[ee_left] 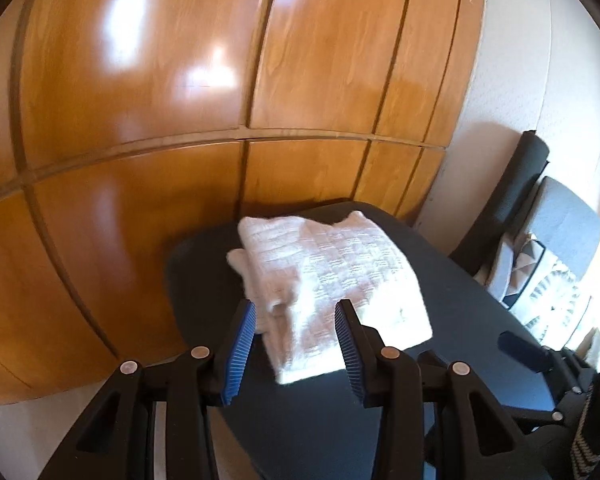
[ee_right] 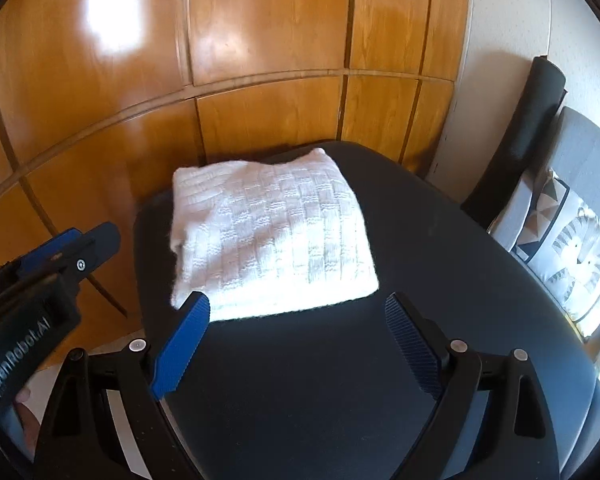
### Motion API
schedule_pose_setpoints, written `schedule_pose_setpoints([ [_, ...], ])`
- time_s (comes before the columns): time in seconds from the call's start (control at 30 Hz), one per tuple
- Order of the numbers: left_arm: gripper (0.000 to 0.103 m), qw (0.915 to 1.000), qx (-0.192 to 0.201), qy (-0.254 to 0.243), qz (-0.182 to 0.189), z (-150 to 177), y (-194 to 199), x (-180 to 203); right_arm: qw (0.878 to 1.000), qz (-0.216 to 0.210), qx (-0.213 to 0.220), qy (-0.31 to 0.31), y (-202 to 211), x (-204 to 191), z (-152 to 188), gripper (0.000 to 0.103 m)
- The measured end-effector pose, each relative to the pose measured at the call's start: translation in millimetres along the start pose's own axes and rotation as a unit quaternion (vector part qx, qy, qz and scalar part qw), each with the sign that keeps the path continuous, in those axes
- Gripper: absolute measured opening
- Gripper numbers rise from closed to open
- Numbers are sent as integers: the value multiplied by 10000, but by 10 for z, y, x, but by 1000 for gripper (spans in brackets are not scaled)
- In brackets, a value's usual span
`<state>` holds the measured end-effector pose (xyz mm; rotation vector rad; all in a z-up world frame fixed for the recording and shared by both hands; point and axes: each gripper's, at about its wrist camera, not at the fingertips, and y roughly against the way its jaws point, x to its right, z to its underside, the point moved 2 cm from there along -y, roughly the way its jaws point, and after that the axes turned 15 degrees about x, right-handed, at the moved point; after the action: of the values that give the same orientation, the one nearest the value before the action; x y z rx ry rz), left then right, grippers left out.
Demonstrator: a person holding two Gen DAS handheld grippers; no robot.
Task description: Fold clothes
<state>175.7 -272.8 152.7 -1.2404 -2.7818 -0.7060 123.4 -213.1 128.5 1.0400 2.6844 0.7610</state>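
White knit sweater (ee_right: 270, 232) is sitting folded on the dark table (ee_right: 420, 280), by the wooden wardrobe (ee_right: 260, 40). Left gripper (ee_left: 296, 320) and right gripper (ee_right: 298, 312) are both hovering near it, jaws spread, gripping nothing.

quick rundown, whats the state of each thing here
white knit sweater: folded into a compact stack, lying on the dark seat
left hand-held gripper: open, holding nothing, at the sweater's near edge
right hand-held gripper: open, holding nothing, short of the sweater
dark seat: bears only the sweater
wooden cabinet doors: closed
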Motion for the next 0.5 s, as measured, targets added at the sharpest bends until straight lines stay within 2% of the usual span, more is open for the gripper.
schedule_pose_setpoints([
  [0.3,42,9987,-311,271,-302,43,30,-189,9995,-158,-198,-166,-36,-62,-7,92],
  [0.5,42,9982,-345,113,-470,67,57,-168,9993,-189,-272,-164,-32,-78,22,92],
])
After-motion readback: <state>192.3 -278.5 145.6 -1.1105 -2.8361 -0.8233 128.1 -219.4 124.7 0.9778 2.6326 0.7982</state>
